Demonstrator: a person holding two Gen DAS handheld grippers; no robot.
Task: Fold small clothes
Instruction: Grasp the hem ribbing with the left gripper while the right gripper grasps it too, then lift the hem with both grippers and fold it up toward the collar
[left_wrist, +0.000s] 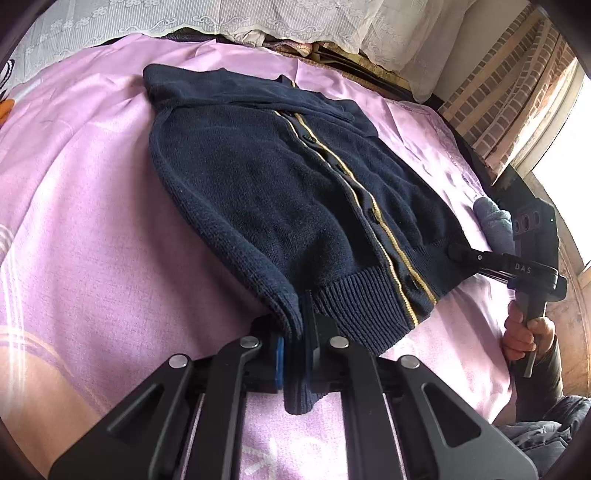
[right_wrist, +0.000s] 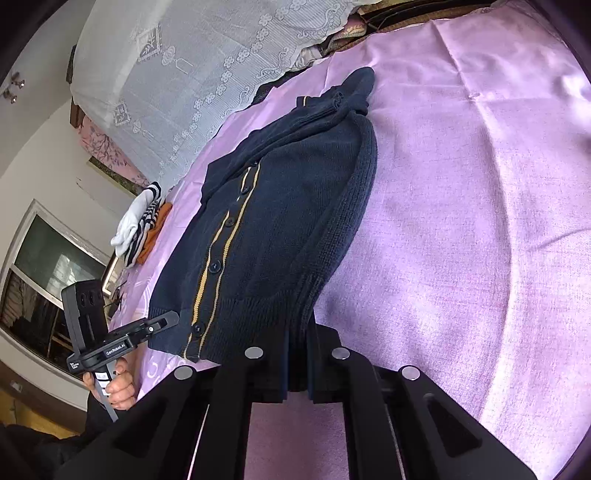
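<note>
A navy knitted cardigan (left_wrist: 266, 184) with a yellow-striped button band lies front up on a lilac sheet (left_wrist: 92, 221), its sleeves folded across the chest near the collar. My left gripper (left_wrist: 297, 326) is shut on the left corner of the ribbed hem, which bunches between the pads. My right gripper (left_wrist: 456, 252) clamps the hem's other corner. In the right wrist view the cardigan (right_wrist: 288, 206) runs away from my right gripper (right_wrist: 297, 345), which is shut on gathered hem; the left gripper (right_wrist: 166, 320) pinches the far hem corner. The hem is lifted slightly off the sheet (right_wrist: 461, 221).
A pile of small clothes (right_wrist: 144, 225), white, striped and orange, lies beyond the cardigan's left side. A grey-blue bundle (left_wrist: 495, 225) sits by the right gripper. White lace cloth (left_wrist: 221, 18) hangs at the back. A person's hands (left_wrist: 524, 332) (right_wrist: 118, 384) hold the handles.
</note>
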